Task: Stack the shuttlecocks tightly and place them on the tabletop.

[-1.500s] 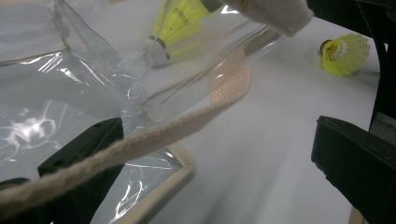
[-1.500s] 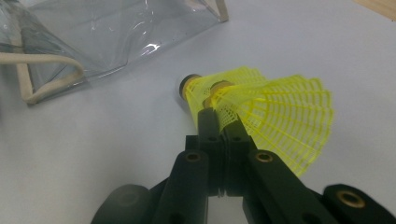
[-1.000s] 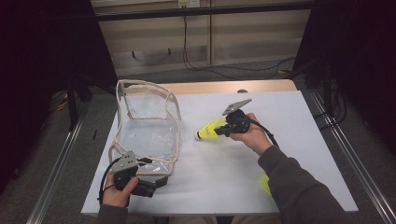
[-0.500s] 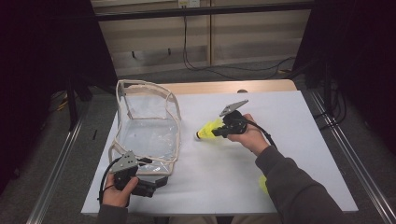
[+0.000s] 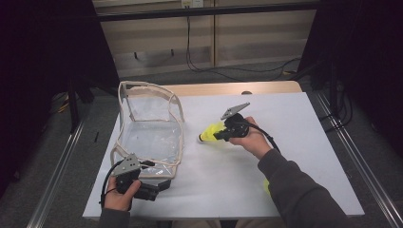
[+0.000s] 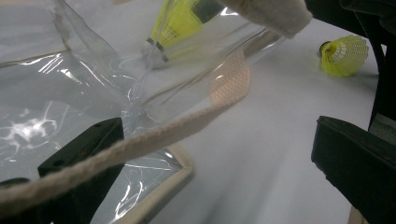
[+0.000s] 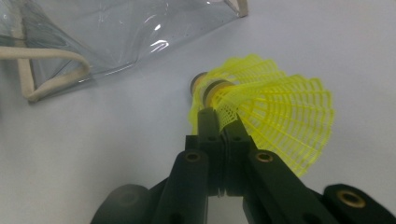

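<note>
At the near left corner of the white tabletop (image 5: 228, 180), the left gripper (image 5: 142, 187) sits low by the near edge of a clear plastic bag (image 5: 149, 137) with cream fabric trim. In the left gripper view its jaws stand wide apart, one black jaw under the clear film and cream trim at the bag's near edge, the other out over bare tabletop; whether the pads press on anything I cannot tell. A second yellow shuttlecock (image 6: 344, 55) lies on the tabletop beyond that gripper, and in the high view a patch of yellow shows at the near right, just beside the person's grey sleeve (image 5: 299, 194). Farther in, near the middle of the tabletop, the right gripper (image 5: 219, 134) points left toward the bag, its jaws closed tight on the mesh skirt of a yellow shuttlecock (image 7: 266, 107), whose cork end faces the bag, close to it but apart. The bag stands open on the left half, its far wall upright.
</note>
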Tool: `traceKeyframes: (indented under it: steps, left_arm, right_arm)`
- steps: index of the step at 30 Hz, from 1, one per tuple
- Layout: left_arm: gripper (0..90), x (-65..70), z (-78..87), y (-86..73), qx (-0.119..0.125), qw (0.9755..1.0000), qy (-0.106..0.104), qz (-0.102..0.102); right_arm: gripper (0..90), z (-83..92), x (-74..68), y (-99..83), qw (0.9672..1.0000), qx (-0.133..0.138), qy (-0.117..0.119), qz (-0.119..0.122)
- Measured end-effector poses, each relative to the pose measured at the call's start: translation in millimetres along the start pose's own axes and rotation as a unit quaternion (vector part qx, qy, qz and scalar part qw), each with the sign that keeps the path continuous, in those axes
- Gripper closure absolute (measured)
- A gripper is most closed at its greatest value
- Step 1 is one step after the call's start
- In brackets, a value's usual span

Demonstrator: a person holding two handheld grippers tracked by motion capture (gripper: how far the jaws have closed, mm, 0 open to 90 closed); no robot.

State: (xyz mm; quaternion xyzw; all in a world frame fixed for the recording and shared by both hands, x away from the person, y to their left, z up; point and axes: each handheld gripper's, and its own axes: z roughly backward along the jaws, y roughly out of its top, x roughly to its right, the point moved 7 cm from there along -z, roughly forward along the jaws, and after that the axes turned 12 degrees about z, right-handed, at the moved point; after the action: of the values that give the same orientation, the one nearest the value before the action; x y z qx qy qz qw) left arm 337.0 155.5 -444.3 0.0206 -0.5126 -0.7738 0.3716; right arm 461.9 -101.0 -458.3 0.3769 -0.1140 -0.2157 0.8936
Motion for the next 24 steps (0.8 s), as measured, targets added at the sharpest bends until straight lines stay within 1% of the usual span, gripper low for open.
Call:
traceKeyframes:
  steps: [4,8,17,24]
  left_arm:
    - [3.1,0.0,0.2,0.0,-0.001,1.0,0.0,0.0]
    - [3.1,-0.2,0.5,0.3,0.001,1.0,0.0,-0.001]
    - [3.1,-0.1,1.0,0.4,0.0,1.0,0.0,-0.001]
    - [3.1,-0.3,1.1,0.9,0.003,1.0,0.0,-0.001]
  right_arm:
    - [89.2,-1.2,-0.6,0.0,1.0,0.0,0.0,-0.003]
    - [89.1,-2.5,-1.3,0.3,1.0,0.0,0.0,0.002]
    - [87.4,-3.6,-3.5,-1.1,1.0,-0.003,0.002,0.001]
    - [80.7,-3.6,-3.7,-2.8,1.0,-0.007,0.001,0.002]
